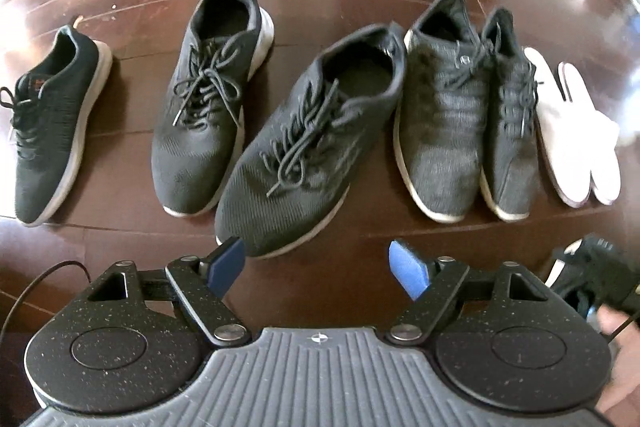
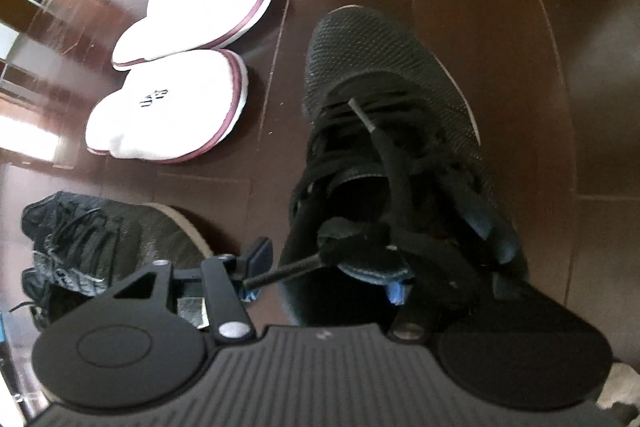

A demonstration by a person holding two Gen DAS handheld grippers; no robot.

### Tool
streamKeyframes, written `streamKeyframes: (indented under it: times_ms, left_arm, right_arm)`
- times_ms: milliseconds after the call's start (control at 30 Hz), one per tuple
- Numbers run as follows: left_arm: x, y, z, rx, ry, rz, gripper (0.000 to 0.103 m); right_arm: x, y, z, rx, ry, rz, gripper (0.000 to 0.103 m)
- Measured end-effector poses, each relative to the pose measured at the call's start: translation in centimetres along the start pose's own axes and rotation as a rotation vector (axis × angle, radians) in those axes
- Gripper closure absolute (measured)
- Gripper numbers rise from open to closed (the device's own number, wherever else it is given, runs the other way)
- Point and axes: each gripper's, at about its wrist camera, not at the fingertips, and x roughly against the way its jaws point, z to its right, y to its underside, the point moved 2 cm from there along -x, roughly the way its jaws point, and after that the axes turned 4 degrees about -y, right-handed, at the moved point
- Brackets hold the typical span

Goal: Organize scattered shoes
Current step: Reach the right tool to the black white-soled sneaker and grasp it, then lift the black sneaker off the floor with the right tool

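The right gripper is clamped on the collar of a black sneaker, one blue pad tucked inside the opening, the other finger outside, and the toe points straight ahead of it. Just off its left side sit two white slippers side by side, and nearer, by the left finger, a grey shoe's toe.

Over on the other side, the left gripper hovers spread wide, nothing between its pads. Its left pad sits right at the toe of the big dark sneaker lying skewed in front. Beyond that, a grey pair sits neatly to its right, two more dark sneakers to its left.

These knit uppers look soft and light, so they'll likely sag if pinched at the toe. The heel collar is the firmer hold; loose laces could snag.
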Motion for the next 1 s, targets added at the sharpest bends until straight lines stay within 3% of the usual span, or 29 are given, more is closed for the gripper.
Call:
streamKeyframes:
  times_ms: [400,467,533,633,1000]
  left_arm:
    - [0.0,-0.7,-2.6,0.037,0.014,0.004,0.019]
    - [0.2,-0.8,-2.8,0.04,0.022,0.009,0.018]
    - [0.3,-0.9,-3.0,0.047,0.029,0.011,0.018]
    - [0.7,-1.3,-3.6,0.068,0.044,0.02,0.018]
    - [1.9,-2.0,-5.2,0.104,0.056,0.049,0.018]
  right_arm:
    - [1.3,-1.2,2.7,-0.276,-0.041,0.071,0.049]
    - [1.3,-1.3,2.9,-0.285,-0.046,0.061,0.06]
    - [1.5,-1.4,3.0,-0.225,-0.037,0.056,0.065]
    - [2.2,-1.3,2.3,-0.087,-0.019,0.047,0.081]
    - [3.5,-0.6,0.5,0.39,0.049,-0.007,0.084]
